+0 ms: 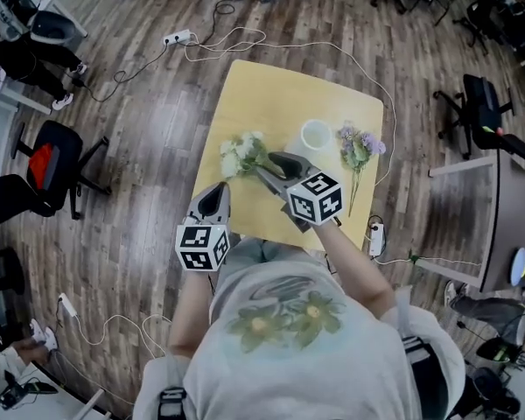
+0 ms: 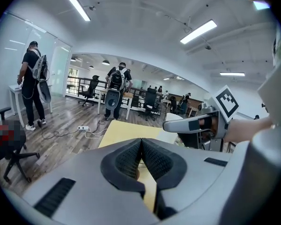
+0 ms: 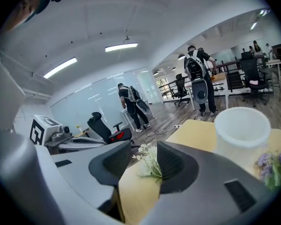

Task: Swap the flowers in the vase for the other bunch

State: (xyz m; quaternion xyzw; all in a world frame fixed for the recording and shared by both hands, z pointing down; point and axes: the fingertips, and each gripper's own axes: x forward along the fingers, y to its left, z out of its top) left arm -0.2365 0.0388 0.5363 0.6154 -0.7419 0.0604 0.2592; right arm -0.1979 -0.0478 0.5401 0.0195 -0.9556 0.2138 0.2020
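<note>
On the yellow table (image 1: pixel 271 94), a white vase (image 1: pixel 316 135) stands upright, approx. mid-table. The white bunch (image 1: pixel 242 154) lies flat just left of it. The purple bunch (image 1: pixel 357 147) lies flat on its right, stems toward the person. The right tool (image 1: pixel 276 166) hovers by the white bunch's stem end w/ jaws apart. White blooms show btwn them in the right gripper view, but the pads aren't pressing on them. The left tool (image 1: pixel 214 201) is at the table's near-left edge, jaws together w/ nothing btwn.
</note>
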